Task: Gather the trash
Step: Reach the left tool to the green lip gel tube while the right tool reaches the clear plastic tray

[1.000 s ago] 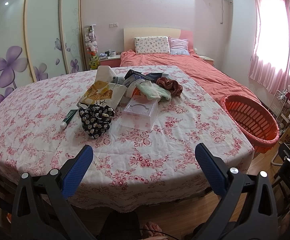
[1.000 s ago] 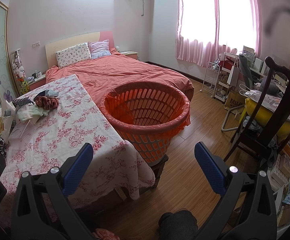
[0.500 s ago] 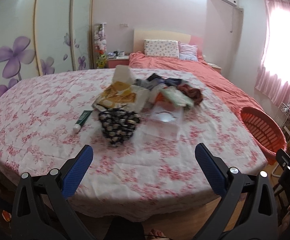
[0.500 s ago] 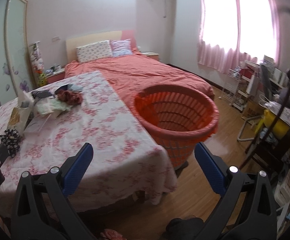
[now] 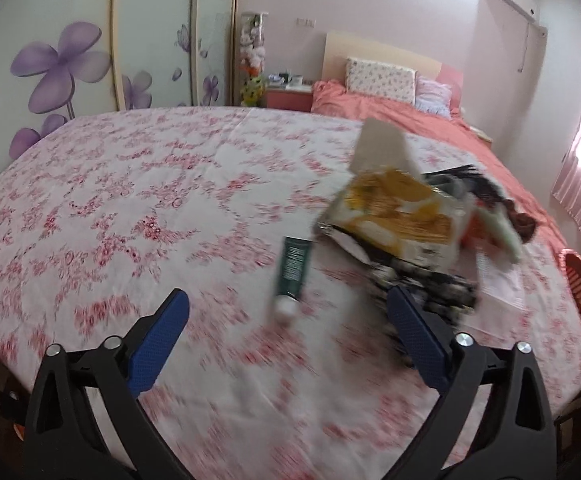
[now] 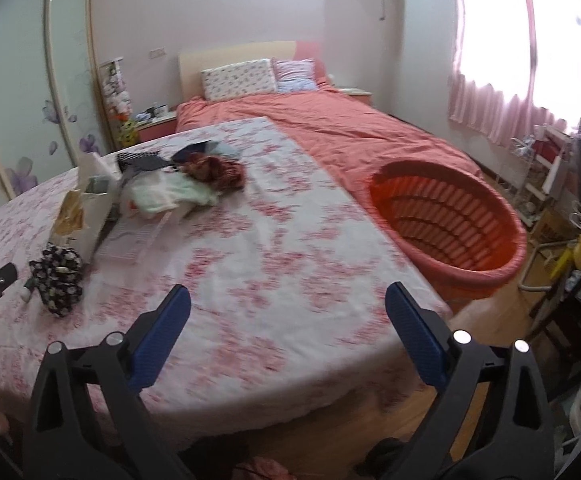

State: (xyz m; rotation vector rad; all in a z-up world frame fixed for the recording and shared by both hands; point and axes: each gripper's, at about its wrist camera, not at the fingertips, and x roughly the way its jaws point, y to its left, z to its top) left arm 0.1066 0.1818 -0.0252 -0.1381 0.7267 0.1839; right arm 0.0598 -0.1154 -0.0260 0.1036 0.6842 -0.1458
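Observation:
A pile of items lies on the flowered tablecloth (image 5: 138, 208): a green tube with a white cap (image 5: 292, 276), a yellow and white carton (image 5: 398, 216), a black and white patterned cloth (image 5: 426, 292) and a clear plastic box (image 6: 136, 236). My left gripper (image 5: 288, 316) is open and empty, low over the table, with the tube between its fingers' line. My right gripper (image 6: 286, 312) is open and empty above the table's near edge. The orange basket (image 6: 450, 224) stands right of the table.
A dark red cloth (image 6: 214, 170) and pale green cloth (image 6: 170, 196) lie in the pile. A bed with a coral cover (image 6: 350, 132) is behind. A wardrobe with purple flowers (image 5: 62, 64) is at the left. Shelves and a chair (image 6: 570, 200) crowd the right.
My left gripper has moved forward and left toward the pile, so the tube is now close. My right gripper has swung left from the basket toward the table.

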